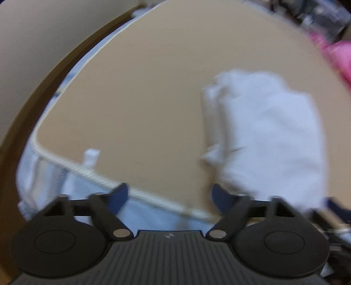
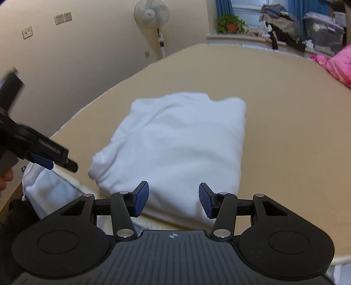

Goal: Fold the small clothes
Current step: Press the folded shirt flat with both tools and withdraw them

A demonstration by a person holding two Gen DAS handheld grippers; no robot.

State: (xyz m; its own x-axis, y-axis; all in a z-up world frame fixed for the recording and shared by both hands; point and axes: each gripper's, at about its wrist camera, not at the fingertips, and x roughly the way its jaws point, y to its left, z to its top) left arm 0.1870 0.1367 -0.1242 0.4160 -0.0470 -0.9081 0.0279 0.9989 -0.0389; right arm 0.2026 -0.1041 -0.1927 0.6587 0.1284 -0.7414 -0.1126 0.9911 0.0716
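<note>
A folded white garment (image 2: 179,142) lies on the beige mattress (image 2: 285,131) close to its near edge. My right gripper (image 2: 173,200) hovers over the garment's near edge. Its blue pads stand apart and press on nothing, though cloth shows in the gap between them. In the blurred left wrist view the same white garment (image 1: 263,136) lies right of centre. My left gripper (image 1: 170,197) is open wide over the corded edge of the mattress (image 1: 142,98), left of the garment and holding nothing. The left gripper (image 2: 54,157) also reaches in from the left of the right wrist view.
White cloth (image 2: 48,190) hangs below the mattress edge at the left. Pink bedding (image 2: 337,63) lies at the far right. A standing fan (image 2: 151,13) is by the wall. A potted plant (image 2: 231,24) and a clothes pile (image 2: 280,22) sit on the windowsill.
</note>
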